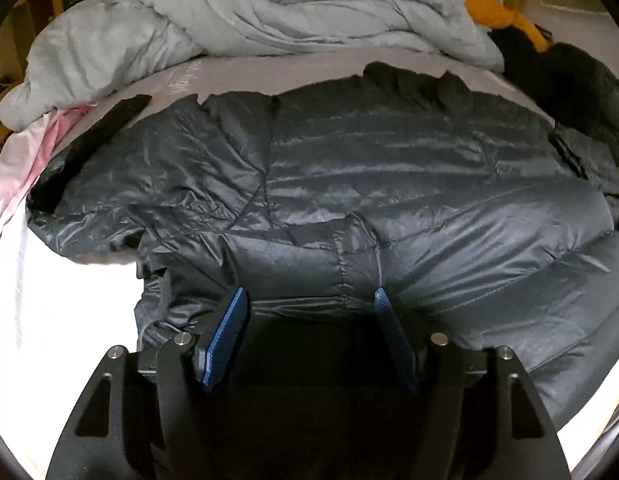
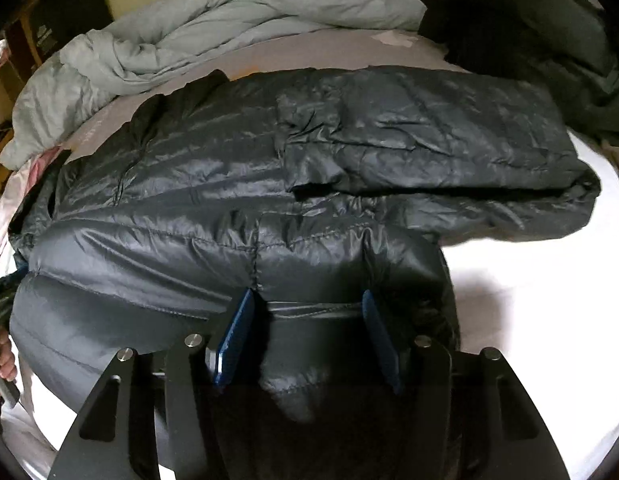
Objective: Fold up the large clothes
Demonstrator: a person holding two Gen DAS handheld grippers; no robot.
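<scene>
A dark grey quilted puffer jacket point(image 1: 389, 168) lies spread across the bed, filling both views. In the right wrist view one sleeve point(image 2: 429, 148) is folded over the jacket point(image 2: 169, 208) body. My left gripper point(image 1: 309, 294) hangs over the jacket's near edge on its left side, its blue pads point(image 1: 233, 332) well apart with loose fabric in the gap. My right gripper point(image 2: 308, 296) stands the same way over the near edge on the right side, pads point(image 2: 237, 336) apart, a puffed fold lying between them without being pinched.
A crumpled pale grey duvet point(image 1: 269, 12) point(image 2: 189, 32) lies along the far side. A black garment point(image 1: 569, 80) point(image 2: 529, 20) and yellow cloth point(image 1: 497, 12) sit at the far right, pink cloth point(image 1: 25, 160) at the left. White sheet point(image 2: 529, 320) shows beside the jacket. A hand point(image 2: 5, 360) is at the left edge.
</scene>
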